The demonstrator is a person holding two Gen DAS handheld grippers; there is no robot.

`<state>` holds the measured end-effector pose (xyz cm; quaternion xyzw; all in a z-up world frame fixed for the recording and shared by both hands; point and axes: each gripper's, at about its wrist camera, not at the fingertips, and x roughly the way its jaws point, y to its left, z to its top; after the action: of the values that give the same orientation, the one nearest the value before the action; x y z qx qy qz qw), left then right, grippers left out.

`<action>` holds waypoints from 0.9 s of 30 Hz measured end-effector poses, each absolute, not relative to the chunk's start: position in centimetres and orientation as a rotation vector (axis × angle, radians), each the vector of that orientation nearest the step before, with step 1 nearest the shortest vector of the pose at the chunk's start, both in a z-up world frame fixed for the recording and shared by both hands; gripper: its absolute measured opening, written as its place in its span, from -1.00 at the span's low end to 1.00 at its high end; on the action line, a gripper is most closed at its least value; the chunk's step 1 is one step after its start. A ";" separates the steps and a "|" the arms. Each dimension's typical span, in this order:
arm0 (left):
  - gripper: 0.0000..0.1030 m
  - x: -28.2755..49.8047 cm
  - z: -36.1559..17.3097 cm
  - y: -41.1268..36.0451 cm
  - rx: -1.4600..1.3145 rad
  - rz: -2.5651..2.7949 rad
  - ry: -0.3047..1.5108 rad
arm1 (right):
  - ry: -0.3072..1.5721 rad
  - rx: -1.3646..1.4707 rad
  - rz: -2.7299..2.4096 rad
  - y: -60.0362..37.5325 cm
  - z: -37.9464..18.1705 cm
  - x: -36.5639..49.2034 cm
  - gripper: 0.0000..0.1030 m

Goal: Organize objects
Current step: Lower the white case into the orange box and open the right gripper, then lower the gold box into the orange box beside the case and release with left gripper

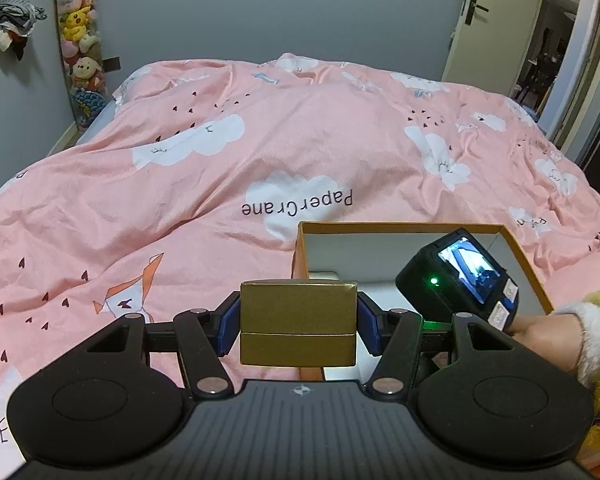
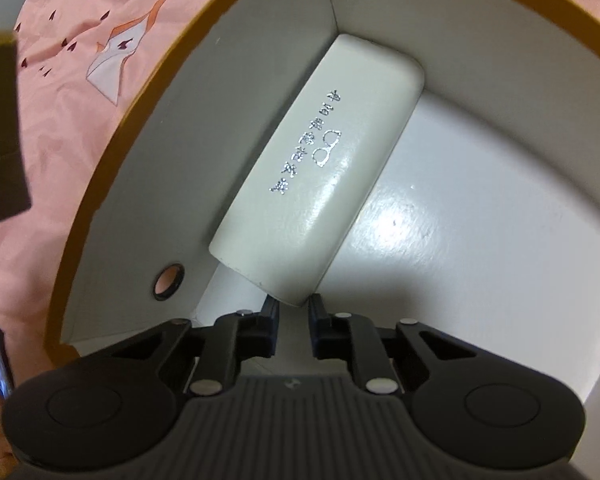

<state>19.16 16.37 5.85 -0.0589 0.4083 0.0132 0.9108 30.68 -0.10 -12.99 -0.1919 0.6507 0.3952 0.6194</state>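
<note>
My left gripper is shut on a small gold box and holds it above the pink bed cover, just left of an open cardboard box with an orange rim and white inside. My right gripper reaches down into that box. A cream glasses case with silver print lies along the box's left wall on the floor. The near end of the case sits between my right fingertips, which stand narrowly apart beside it. The gold box shows dark at the left edge of the right wrist view.
A pink duvet with cloud prints covers the bed. The right hand-held unit and a yellow-sleeved arm are over the box. A tube of plush toys stands at the far left wall. An open door is at the far right.
</note>
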 end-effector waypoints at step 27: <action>0.30 25.7 -2.4 6.9 -0.134 -0.139 1.324 | 1.262 -0.213 0.923 -11.2 -9.4 34.2 -0.62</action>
<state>25.69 6.87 -2.36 -0.0620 0.6135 -0.0643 0.7846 34.18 -11.25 -9.36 -0.0956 0.5675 0.4151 0.7046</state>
